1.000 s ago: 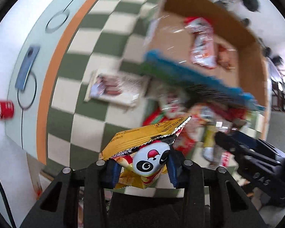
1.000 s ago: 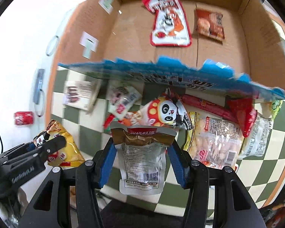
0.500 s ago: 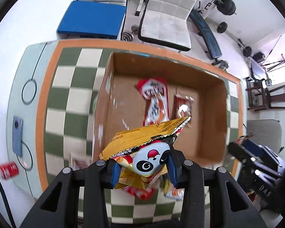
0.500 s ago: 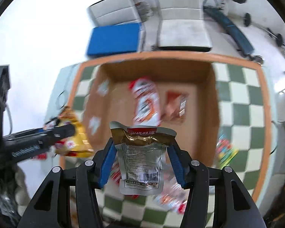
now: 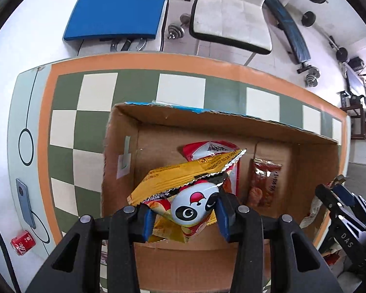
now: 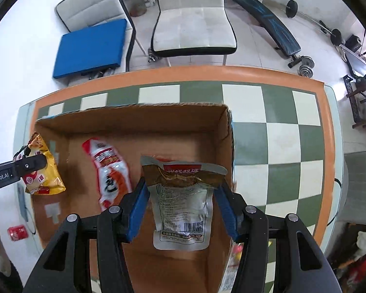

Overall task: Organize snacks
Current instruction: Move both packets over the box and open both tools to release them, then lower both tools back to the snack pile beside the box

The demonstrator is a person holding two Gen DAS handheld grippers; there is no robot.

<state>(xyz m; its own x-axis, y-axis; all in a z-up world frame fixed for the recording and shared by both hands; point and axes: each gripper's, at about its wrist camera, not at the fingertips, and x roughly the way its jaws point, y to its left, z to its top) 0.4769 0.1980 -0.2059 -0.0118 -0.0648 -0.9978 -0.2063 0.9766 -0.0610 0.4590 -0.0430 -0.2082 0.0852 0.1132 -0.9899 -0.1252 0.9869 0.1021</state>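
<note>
Hanging over an open cardboard box (image 5: 231, 127), both hand-held grippers point down into it, each with a snack between its blue pads. The left hand-held gripper (image 5: 183, 216) pinches a yellow snack bag (image 5: 183, 175) with a panda face printed on it; the bag sits crumpled between the pads, above the left part of the box floor. The right hand-held gripper (image 6: 181, 210) pinches a silver pouch (image 6: 183, 205) with a brown and red top and a barcode near its lower edge, above the right part of the box. From the right camera the yellow bag (image 6: 42, 171) also shows at the far left, clamped in the other gripper's black fingers.

On the box floor lie a long red and white packet (image 6: 108, 171) and, beside it, a small reddish-brown packet (image 5: 264, 183). The box stands on a desk (image 5: 180, 90) covered by a green and cream checked cloth with an orange border. A red can (image 5: 23, 241) and a grey phone (image 5: 25, 202) lie off the cloth at the desk's left edge.
</note>
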